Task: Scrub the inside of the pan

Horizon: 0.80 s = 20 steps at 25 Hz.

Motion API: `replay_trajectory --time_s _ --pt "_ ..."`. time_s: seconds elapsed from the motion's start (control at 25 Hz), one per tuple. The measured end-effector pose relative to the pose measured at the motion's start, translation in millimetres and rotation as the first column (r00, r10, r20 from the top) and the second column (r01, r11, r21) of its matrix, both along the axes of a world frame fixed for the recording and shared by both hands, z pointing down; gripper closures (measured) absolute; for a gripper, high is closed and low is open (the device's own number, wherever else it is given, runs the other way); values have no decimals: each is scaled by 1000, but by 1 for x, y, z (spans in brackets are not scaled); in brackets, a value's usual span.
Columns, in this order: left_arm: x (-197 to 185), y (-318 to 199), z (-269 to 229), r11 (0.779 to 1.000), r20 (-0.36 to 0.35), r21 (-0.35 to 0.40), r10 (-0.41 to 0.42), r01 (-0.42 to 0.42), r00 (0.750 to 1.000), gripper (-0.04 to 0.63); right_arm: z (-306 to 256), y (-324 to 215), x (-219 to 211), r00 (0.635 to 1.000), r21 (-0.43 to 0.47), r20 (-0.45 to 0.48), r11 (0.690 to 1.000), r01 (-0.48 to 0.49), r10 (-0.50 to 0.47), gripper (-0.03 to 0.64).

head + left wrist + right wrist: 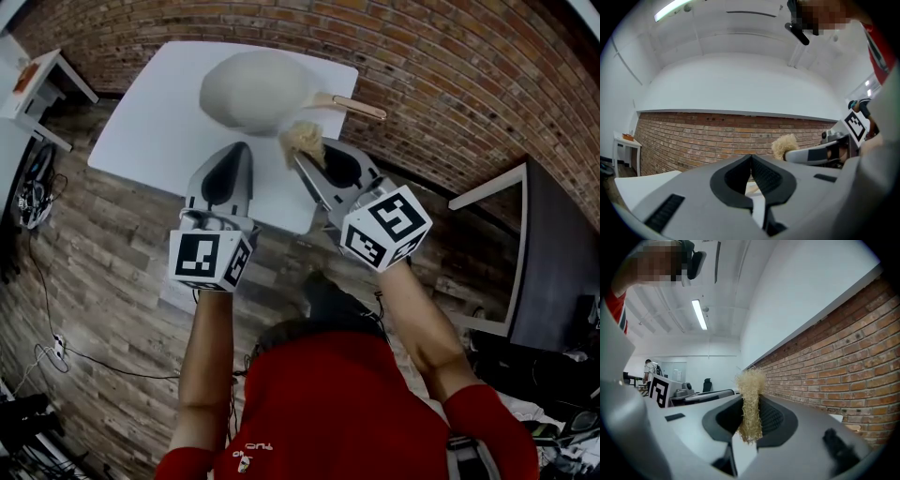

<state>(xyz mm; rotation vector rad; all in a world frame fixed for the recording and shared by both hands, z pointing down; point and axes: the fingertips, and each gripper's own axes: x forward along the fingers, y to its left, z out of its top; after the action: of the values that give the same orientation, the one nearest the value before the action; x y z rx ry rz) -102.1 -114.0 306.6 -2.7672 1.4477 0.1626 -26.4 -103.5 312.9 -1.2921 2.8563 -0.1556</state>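
Note:
A pale beige pan [255,89] with a wooden handle [349,105] rests on the white table [150,122] in the head view, its inside not showing from here. My right gripper [302,148] is shut on a tan fibrous scrubber [303,142], held just right of the pan and below its handle. In the right gripper view the scrubber [751,404] sticks up from between the jaws. My left gripper [236,150] hangs near the pan's near side, jaws pressed together with nothing in them. In the left gripper view the left gripper [751,158] points at a brick wall, with the scrubber [784,146] at right.
A brick wall [450,75] runs behind the table. A small white side table [37,89] stands at the far left, a dark desk [553,262] at the right. Cables [56,347] lie on the wood floor.

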Motion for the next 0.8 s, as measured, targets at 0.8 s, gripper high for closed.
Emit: replay_trajectory --time_s 0.8 --pt "22 -160 31 987 57 -31 -158 160 986 581 23 -165 20 993 -43 -12 992 117 -118 531"
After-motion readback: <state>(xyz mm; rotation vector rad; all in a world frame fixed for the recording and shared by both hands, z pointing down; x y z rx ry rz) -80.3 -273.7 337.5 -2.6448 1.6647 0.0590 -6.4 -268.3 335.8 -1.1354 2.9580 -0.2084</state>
